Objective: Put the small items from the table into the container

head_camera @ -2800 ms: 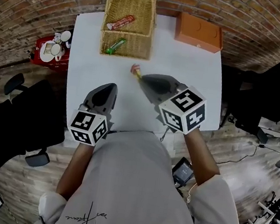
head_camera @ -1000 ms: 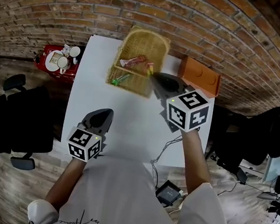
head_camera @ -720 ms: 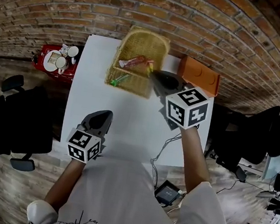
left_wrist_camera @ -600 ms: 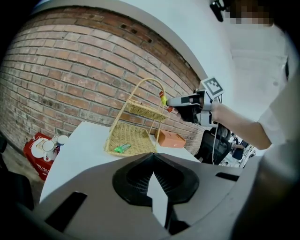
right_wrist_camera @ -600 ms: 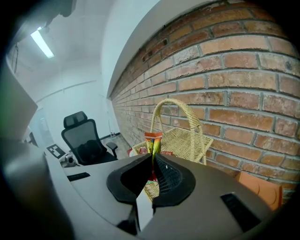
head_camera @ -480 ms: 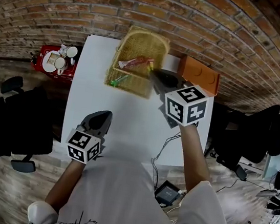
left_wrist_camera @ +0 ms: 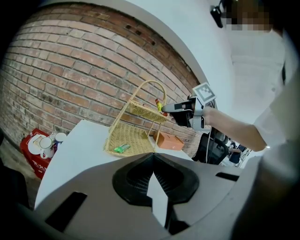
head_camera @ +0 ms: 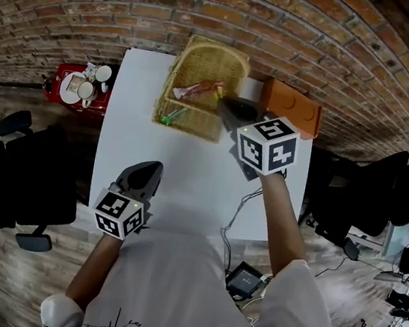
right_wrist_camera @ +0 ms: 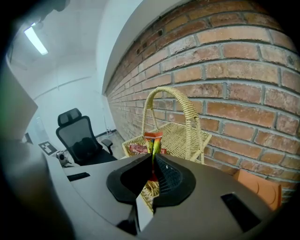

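- Right hand-held gripper (right_wrist_camera: 152, 161) has its jaws pinched nearly together on a small packet (right_wrist_camera: 153, 139). The packet sticks up out of the tips with its long axis upright. Wicker basket (right_wrist_camera: 185, 138) sits just ahead and below, handle arching over it.
- Which hand's closer? And what's the left one doing?
- Right, easily. It's up at the basket's rim, though I can't tell if the packet's fully over the inside yet. Left hand-held gripper (left_wrist_camera: 153, 157) is closed on nothing, over the near end of the white surface (head_camera: 189, 168), well apart from the basket.
- What's the packet like?
- Thin, flat, crinkly-looking, with a red-orange top and green and yellow lower down. I'd guess it just drops in beside the red wrapper (right_wrist_camera: 136, 149) lying in there.
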Demonstrator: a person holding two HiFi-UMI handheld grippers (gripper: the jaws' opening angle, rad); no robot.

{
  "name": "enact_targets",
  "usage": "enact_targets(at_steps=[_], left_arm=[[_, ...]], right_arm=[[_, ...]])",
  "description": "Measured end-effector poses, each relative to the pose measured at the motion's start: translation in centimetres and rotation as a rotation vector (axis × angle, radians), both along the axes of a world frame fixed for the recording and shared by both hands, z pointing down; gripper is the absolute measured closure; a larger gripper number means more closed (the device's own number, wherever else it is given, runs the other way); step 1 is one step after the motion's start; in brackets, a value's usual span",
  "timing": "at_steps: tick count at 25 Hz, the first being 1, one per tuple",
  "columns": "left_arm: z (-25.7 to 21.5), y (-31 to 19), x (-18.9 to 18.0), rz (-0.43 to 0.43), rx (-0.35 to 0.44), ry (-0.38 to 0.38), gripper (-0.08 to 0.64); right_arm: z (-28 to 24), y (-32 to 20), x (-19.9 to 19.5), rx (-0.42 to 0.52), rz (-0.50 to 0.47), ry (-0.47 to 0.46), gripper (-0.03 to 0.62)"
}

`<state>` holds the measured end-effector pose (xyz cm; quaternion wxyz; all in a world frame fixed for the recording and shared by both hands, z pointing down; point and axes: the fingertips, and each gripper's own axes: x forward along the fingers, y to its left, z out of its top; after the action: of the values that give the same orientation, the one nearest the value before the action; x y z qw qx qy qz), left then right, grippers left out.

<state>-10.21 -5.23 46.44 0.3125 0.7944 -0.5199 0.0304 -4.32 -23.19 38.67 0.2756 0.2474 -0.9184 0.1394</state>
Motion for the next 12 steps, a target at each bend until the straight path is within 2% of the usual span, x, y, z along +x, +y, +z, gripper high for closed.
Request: enact_targets(at_steps=[12], left_arm=[[0.38, -0.15, -0.06, 0.002, -0.01, -0.002, 0.551]], right_arm=[[0.65, -0.5, -0.01, -0.009, 0.014, 0.024, 0.557]])
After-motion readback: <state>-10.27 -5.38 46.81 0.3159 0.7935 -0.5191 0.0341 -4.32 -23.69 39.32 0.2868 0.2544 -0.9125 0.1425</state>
